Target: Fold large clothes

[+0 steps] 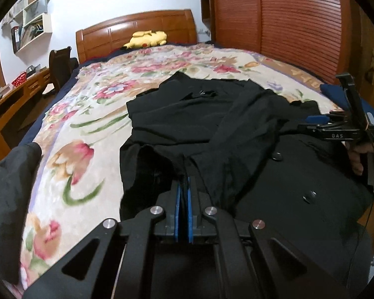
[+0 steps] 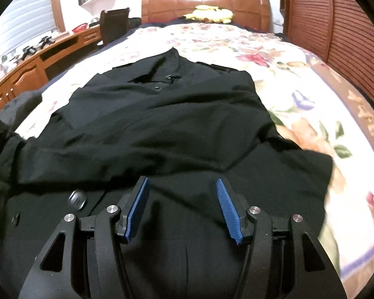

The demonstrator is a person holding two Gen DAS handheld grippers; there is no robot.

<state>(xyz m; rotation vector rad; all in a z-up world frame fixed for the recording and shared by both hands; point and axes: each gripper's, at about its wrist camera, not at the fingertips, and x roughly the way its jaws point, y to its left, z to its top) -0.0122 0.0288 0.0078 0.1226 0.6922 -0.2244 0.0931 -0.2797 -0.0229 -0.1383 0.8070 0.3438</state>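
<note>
- Black coat (image 2: 167, 129): spread on the floral bedspread (image 2: 311, 114), collar at the far end toward the headboard (image 2: 204, 2), hem nearest both sets of jaws.
- Sleeve (image 2: 127, 149): laid crosswise over the coat front, just ahead of the right jaws; cuff end bunched off to their left.
- Left gripper (image 1: 184, 189): blue pads pressed together with a fold of black coat fabric pinched between them; cloth drawn up in a ridge just ahead of the tips.
- Right gripper (image 2: 183, 199): jaws parted at a medium width, nothing between the pads; coat fabric below and ahead of them, contact not discernible.
- Right gripper as seen from the left wrist (image 1: 341, 127): off to the right of the left jaws, above the right edge of the coat, held by a hand (image 1: 361, 154).
- Buttons (image 1: 309, 195): two dark round ones on the coat front, right of the left jaws; one more (image 2: 76, 199) just left of the right jaws.
- Yellow plush toy (image 1: 147, 38): far beyond the jaws, against the headboard.
- Wooden desk (image 2: 25, 74): along the left side of the bed, with a dark chair (image 1: 59, 67) beside it.
- Louvred wooden wardrobe doors (image 1: 286, 25): far right, beyond the bed.
- Dark garment (image 1: 10, 189): at the near left bed edge, well apart from the coat.
</note>
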